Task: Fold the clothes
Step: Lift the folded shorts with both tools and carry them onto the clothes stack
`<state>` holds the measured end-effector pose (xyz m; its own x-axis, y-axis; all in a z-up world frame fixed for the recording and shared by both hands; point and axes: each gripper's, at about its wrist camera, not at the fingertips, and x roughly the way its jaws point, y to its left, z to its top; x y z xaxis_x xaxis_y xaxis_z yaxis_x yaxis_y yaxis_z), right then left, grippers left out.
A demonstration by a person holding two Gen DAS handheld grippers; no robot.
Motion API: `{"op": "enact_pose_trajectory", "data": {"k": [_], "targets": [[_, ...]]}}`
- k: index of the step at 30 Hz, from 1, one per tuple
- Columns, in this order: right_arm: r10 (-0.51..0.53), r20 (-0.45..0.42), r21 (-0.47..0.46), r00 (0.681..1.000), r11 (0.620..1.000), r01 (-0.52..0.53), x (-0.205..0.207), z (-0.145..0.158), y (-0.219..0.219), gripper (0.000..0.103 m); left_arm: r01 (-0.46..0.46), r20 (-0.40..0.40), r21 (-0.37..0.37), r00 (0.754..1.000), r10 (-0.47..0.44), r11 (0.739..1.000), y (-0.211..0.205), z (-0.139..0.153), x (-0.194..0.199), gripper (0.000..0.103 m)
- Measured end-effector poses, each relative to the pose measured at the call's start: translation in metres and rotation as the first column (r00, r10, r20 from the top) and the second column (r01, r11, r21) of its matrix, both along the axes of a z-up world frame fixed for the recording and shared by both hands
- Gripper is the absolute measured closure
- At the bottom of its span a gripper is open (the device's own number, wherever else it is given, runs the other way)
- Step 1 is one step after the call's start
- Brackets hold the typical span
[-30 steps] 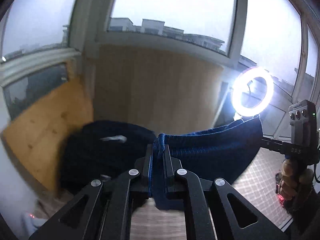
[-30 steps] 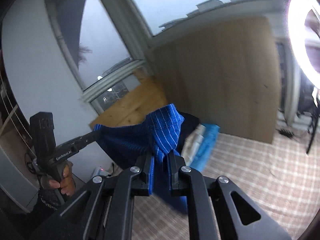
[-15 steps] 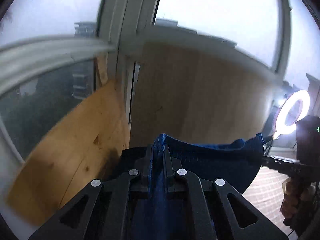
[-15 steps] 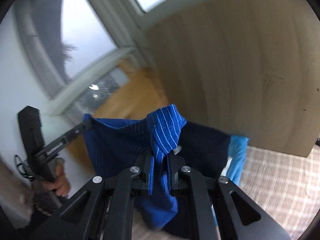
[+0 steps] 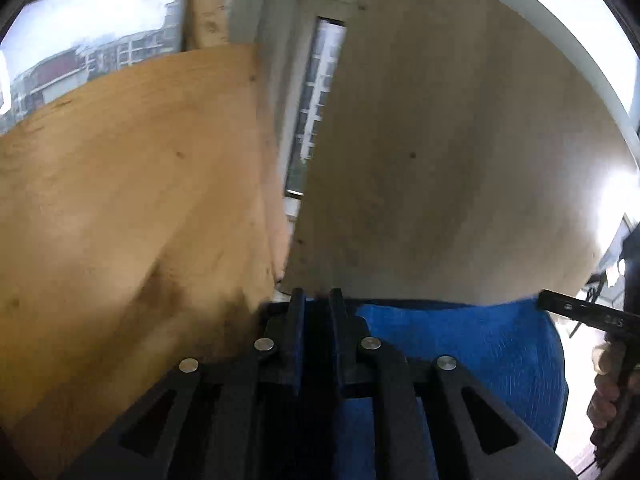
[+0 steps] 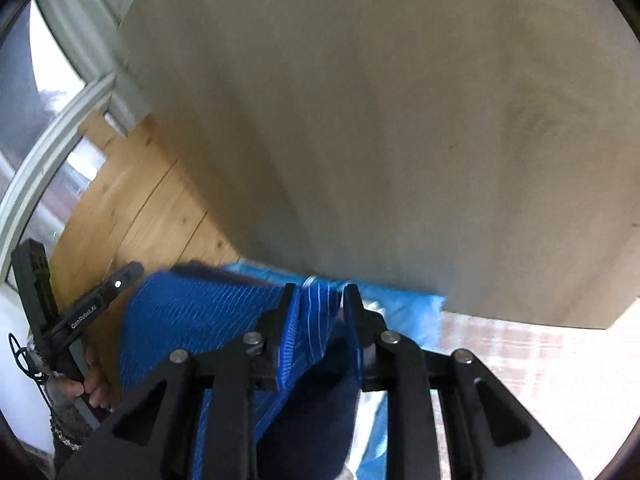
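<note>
L gripper (image 5: 316, 300) is pinching the blue pinstriped garment (image 5: 460, 340) edge, jaws nearly shut. R gripper (image 6: 318, 294) jaws have just been opening, cloth lying loose between them.

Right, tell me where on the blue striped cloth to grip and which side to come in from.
Grip the blue striped cloth at the bunched corner of its top edge, opposite the corner that the left gripper is shut on. The edge stretches between the two corners and the rest hangs below, so come from the near side, fingers straddling the edge. The right gripper is there; its jaws have just been opening, with the fold between them.
</note>
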<state>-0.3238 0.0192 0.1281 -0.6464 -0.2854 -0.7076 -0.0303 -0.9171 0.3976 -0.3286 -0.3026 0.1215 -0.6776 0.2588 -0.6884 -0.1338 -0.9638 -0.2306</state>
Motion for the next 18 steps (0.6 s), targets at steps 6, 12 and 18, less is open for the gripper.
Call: {"op": "enact_pose_trajectory", "data": {"k": [6,12,18], "targets": [[0.099,-0.095,0.051,0.991,0.994,-0.094,0.048,0.027,-0.025,0.080,0.039,-0.052,0.044,0.998,-0.037,0.998,-0.021,0.013,0.063,0.094],[0.252,-0.068,0.081,0.965,0.966,-0.246,0.096,0.012,-0.072,0.080,0.084,-0.011,0.028,0.996,-0.084,0.996,-0.017,-0.016,0.120,0.093],[0.236,0.079,0.280,0.969,0.927,-0.249,0.111,-0.026,-0.089,0.080,0.003,0.068,0.035,0.998,-0.005,0.999,-0.035,-0.045,0.139,0.093]]}}
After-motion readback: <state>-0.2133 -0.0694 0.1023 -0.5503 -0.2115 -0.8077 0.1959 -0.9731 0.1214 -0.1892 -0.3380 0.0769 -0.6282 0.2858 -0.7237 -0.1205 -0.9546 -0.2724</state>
